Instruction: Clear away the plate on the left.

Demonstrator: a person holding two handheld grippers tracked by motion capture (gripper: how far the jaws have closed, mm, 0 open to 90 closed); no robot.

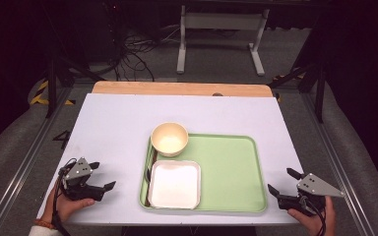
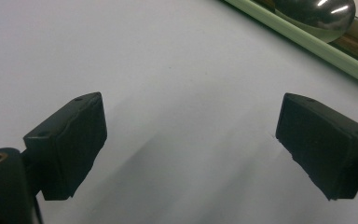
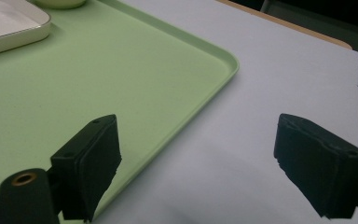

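While both my hands rest near the worktop's (image 1: 113, 113) front corners, my left gripper (image 1: 100, 176) and right gripper (image 1: 281, 182) gape wide, empty. Between them the green tray (image 1: 226, 167) holds a bowl (image 1: 169, 138), square plate (image 1: 174, 184) and spoon (image 2: 317, 11). Nothing is grasped yet; next, probably, a reach inward.

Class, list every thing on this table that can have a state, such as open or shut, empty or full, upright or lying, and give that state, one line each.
Left gripper: open, nothing between its jaws, beside the tray.
Right gripper: open, holding nothing, beside the tray.
Round cream bowl: upright, empty, on the tray.
Square white plate: flat, empty, on the tray.
Light green plastic tray: flat on the table, right half bare.
Shiny metal spoon: lying along the tray's left edge.
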